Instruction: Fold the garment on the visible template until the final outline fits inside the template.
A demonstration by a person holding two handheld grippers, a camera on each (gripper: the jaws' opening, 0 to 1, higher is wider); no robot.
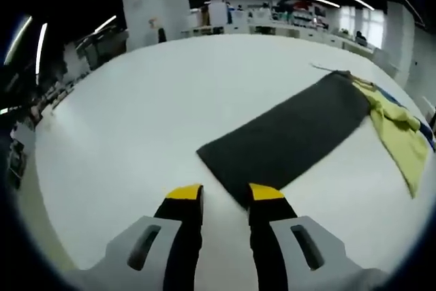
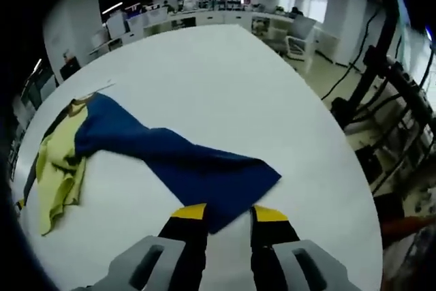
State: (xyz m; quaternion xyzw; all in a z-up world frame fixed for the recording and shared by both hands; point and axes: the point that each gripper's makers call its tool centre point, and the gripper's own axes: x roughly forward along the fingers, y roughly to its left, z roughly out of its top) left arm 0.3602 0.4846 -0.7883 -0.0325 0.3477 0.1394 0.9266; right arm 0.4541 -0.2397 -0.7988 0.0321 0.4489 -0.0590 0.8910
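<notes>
The dark grey garment [image 1: 286, 134] was seen in the left gripper view lying flat as a long strip on the white table [image 1: 150, 100], its near corner just ahead of the left gripper [image 1: 226, 192]. No template outline could be made out around it in either view. At the garment's far end a yellow-green cloth [image 1: 395, 127] lay crumpled, touching or overlapping it, with a sliver of blue showing beyond that.

In the right gripper view a blue garment [image 2: 191, 161] was stretched across the same table, its near corner lying between and just ahead of the jaws of the right gripper [image 2: 228, 212], and the yellow-green cloth [image 2: 58, 168] was bunched at its far end. Beyond the table's edge, on the side away from the yellow cloth, black stands and cables [image 2: 381, 100] were seen, and desks and shelving at the back of the room.

Both pairs of jaws were parted and nothing was gripped; each hung just short of its cloth corner.

The work was judged to be at an early stage: the strips were laid out long, no cross fold was visible, and the yellow cloth was left unsmoothed. Corners remained to be taken and folded over to shorten the outline.
</notes>
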